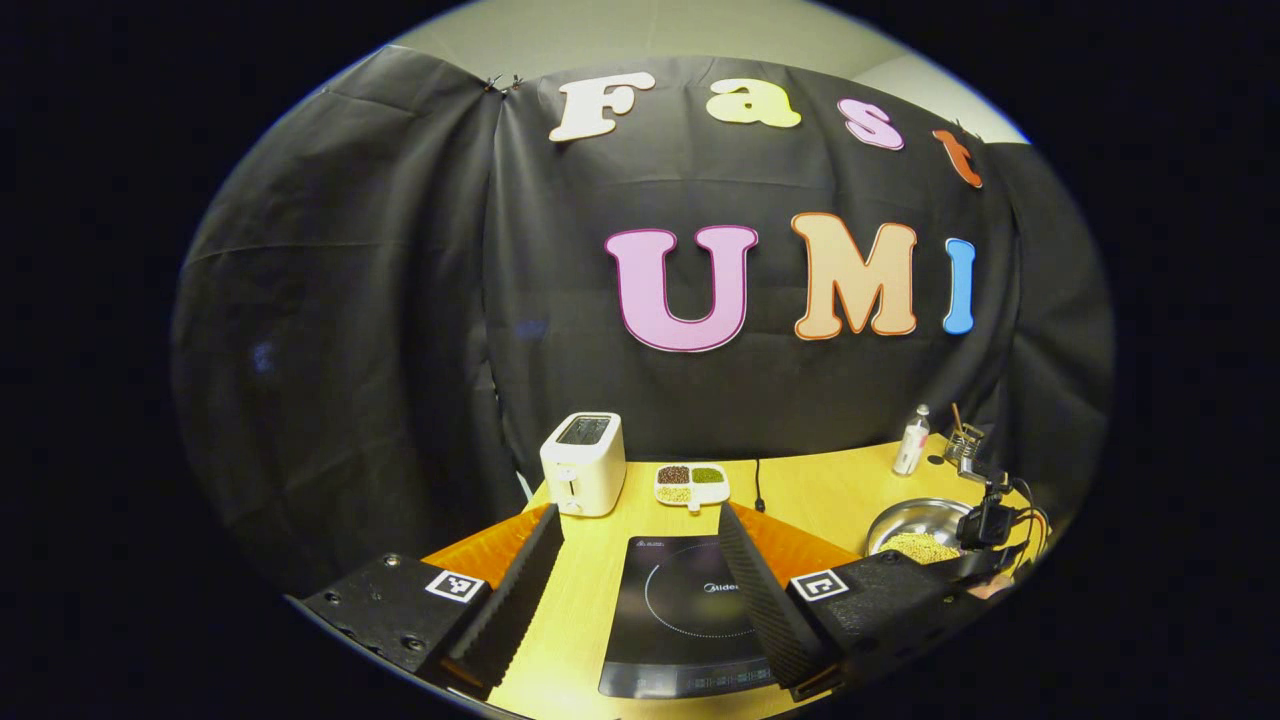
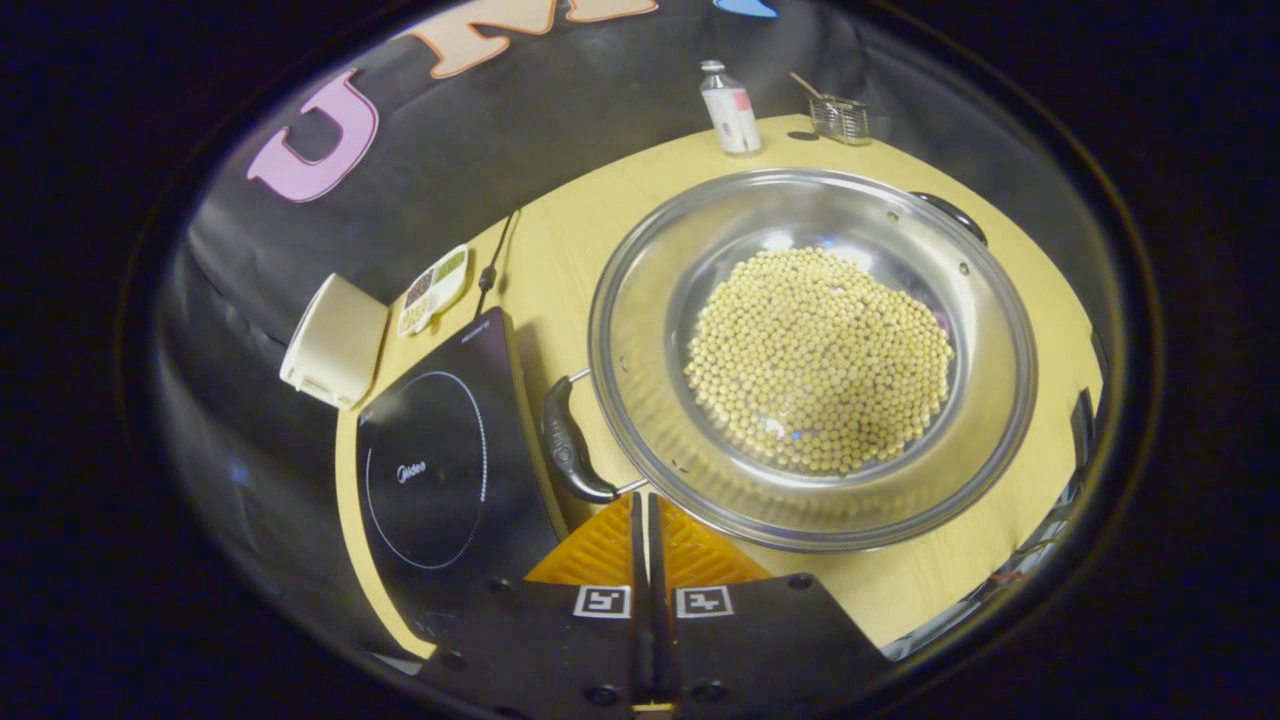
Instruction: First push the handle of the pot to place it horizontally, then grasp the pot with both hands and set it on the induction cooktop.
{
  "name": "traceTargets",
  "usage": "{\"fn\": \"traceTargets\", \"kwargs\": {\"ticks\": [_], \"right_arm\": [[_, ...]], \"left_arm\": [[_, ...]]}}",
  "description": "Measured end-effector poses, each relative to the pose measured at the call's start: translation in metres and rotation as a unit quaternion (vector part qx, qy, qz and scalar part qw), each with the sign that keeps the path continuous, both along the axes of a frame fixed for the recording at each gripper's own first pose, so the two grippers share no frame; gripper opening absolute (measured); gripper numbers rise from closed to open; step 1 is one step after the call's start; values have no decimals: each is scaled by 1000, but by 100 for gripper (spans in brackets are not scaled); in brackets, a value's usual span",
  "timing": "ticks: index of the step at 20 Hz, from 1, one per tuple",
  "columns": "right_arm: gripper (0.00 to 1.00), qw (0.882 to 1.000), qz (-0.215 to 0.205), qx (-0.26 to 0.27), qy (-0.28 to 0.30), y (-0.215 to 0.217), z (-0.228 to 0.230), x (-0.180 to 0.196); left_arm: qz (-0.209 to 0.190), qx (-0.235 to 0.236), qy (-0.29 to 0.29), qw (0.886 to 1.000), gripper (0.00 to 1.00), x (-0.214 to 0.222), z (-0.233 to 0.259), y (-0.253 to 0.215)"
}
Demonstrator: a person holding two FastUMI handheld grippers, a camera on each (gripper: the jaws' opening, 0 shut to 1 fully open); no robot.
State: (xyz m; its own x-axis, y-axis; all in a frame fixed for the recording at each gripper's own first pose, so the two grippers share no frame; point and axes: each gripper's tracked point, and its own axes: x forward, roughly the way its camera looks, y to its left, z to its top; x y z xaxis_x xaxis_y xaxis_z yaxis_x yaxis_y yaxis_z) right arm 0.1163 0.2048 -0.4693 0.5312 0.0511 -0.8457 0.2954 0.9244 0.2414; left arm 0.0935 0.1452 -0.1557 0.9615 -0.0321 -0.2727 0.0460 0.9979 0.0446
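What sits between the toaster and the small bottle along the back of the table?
In the left gripper view, a divided dish of grains and a black cable lie between the toaster and the bottle.

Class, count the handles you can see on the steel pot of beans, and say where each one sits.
2. One handle is on the pot's side facing the induction cooktop; the other handle peeks over the far rim.

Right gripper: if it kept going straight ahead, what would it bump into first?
Probably the dark curved handle of the steel pot of yellow beans; the shut right gripper points just beside it, though depth is unclear.
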Motion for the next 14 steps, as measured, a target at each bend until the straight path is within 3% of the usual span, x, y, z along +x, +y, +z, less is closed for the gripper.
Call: {"fn": "traceTargets", "kwargs": {"ticks": [6, 11, 14], "right_arm": [[2, 1000, -7, 8, 1, 1, 0, 8], [0, 999, 24, 27, -12, 4, 25, -9], [36, 999, 31, 37, -19, -9, 45, -24]], "left_arm": [[1, -7, 23, 1000, 96, -2, -15, 0], [-17, -23, 42, 999, 96, 0, -28, -14], [-31, -34, 58, 997, 96, 2, -37, -26]]}}
